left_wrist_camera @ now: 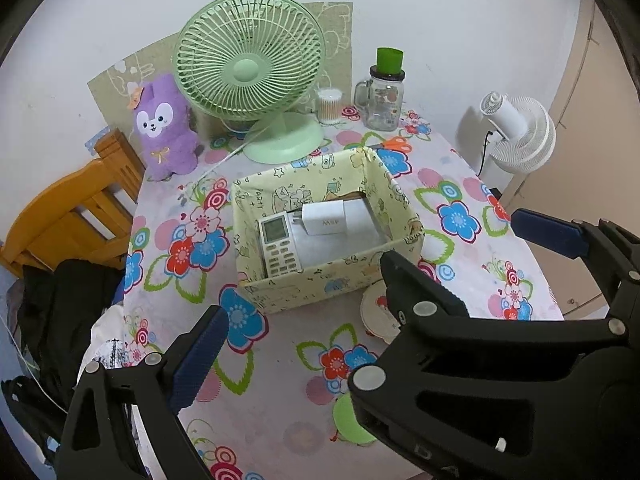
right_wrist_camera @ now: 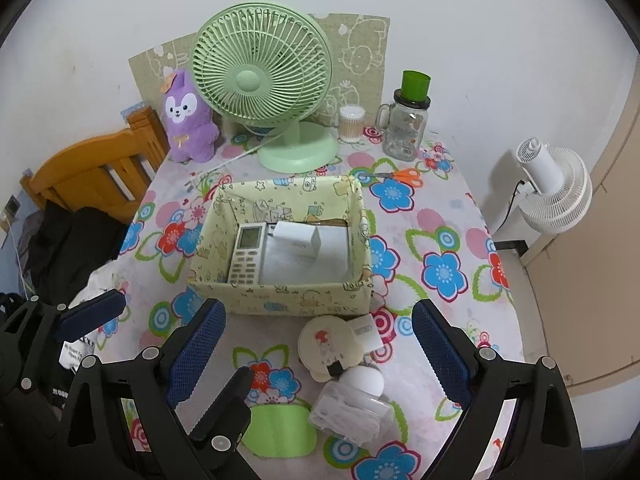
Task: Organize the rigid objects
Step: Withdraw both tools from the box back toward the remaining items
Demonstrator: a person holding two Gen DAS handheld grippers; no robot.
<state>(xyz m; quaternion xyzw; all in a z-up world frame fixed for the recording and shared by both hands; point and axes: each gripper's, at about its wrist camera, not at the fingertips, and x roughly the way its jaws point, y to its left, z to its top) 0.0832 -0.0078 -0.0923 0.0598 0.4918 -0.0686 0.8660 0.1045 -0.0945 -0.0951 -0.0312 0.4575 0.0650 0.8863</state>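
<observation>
On the table [right_wrist_camera: 440, 208], the yellow box [right_wrist_camera: 280, 296] already holds a remote [right_wrist_camera: 246, 254] and a white charger [right_wrist_camera: 294, 242]. Round tin [right_wrist_camera: 326, 342], clear jar [right_wrist_camera: 352, 408] and green lid [right_wrist_camera: 280, 430] wait outside, crowded together. Both the right gripper [right_wrist_camera: 320, 360] and the left gripper [left_wrist_camera: 304, 316] hover with jaws released, empty. Grasping one item may knock its neighbours, because they touch.

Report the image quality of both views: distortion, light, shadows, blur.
Left wrist view: strong fisheye bending with dark corners; even indoor light; the white fan throws a soft shadow on the wall; the box is sharp. Right wrist view: same bending and vignette; the green fan and box are sharp; no glare or motion blur.
</observation>
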